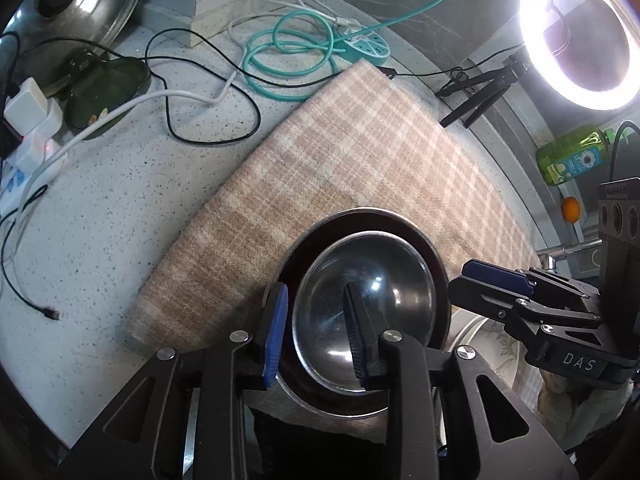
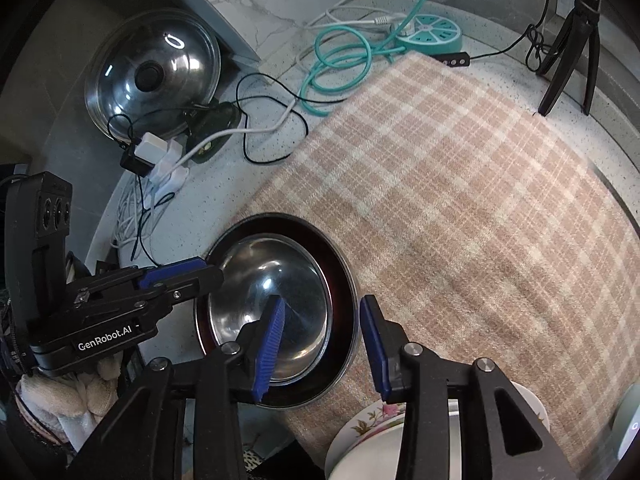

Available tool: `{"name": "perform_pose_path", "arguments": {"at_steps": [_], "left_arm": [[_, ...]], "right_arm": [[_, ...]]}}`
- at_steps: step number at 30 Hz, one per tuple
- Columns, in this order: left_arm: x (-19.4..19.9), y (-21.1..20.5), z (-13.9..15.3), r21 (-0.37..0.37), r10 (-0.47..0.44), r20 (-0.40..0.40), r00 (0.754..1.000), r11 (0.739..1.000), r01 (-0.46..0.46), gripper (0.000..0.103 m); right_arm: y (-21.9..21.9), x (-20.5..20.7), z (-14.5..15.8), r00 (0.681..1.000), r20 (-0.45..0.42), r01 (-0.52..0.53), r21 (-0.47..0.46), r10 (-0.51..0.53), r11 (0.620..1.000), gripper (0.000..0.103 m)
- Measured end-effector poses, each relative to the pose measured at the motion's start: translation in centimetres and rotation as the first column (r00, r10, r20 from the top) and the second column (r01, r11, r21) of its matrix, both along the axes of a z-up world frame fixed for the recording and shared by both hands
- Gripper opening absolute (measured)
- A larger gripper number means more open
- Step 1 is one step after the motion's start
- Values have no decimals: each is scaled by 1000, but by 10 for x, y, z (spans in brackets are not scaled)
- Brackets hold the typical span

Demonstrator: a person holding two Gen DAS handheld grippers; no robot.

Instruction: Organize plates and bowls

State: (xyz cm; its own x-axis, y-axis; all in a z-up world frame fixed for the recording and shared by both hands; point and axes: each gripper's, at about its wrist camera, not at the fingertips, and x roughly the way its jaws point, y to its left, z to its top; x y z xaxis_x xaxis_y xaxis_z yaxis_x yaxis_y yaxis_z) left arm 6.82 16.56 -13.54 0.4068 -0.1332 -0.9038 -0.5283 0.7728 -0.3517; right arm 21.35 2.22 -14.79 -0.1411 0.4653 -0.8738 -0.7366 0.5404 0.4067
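The steel bowl sits nested inside a dark-lined bowl with a metal rim, and this pair rests on the plaid cloth near its front edge. The cloth lies on the speckled surface.

Your left gripper points steeply down over the left side of the nested pair. Its fingers stand parted: one blue pad lies outside the dark bowl's rim, the other hangs over the steel bowl's interior. No pad presses on either rim.

Your right gripper also points steeply down, over the right side of the pair. Its fingers are likewise parted and straddle the rims, one pad over the steel bowl, one outside the dark bowl, over the cloth. It grips nothing.

A floral plate lies just beside the bowls, at the cloth's front edge, partly hidden by the right gripper.

Further out on the surface you see a teal cable coiled by a round power strip, a pot lid, white chargers, a lit ring light on a small tripod, and a green bottle.
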Motion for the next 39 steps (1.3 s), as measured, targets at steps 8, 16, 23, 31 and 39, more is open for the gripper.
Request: {"name": "perform_pose_path", "arguments": {"at_steps": [8,16,23,31,39], "left_arm": [[14,-11,28,17,-49,60,997,999,48,57],[36,-40,43,33,-137,152,979,990,134,67],[62,-70,40,22,-221,184,958,975,221,67],[86,-114,58,140,-356,226,907,933,332,67],[102,-159,65,178,-423,284,860,905,386,72]], "right_arm": [[-31,14,21,997,37,60,67,-63,996,50],[-98,32,31,969,58,227,175,-240,958,63],[-167,40,31,911,87,376,232,-404,897,74],[-234,33,43,806,183,504,289,-564,814,85],[-292,23,49,641,277,659,278,-716,699,85]]}}
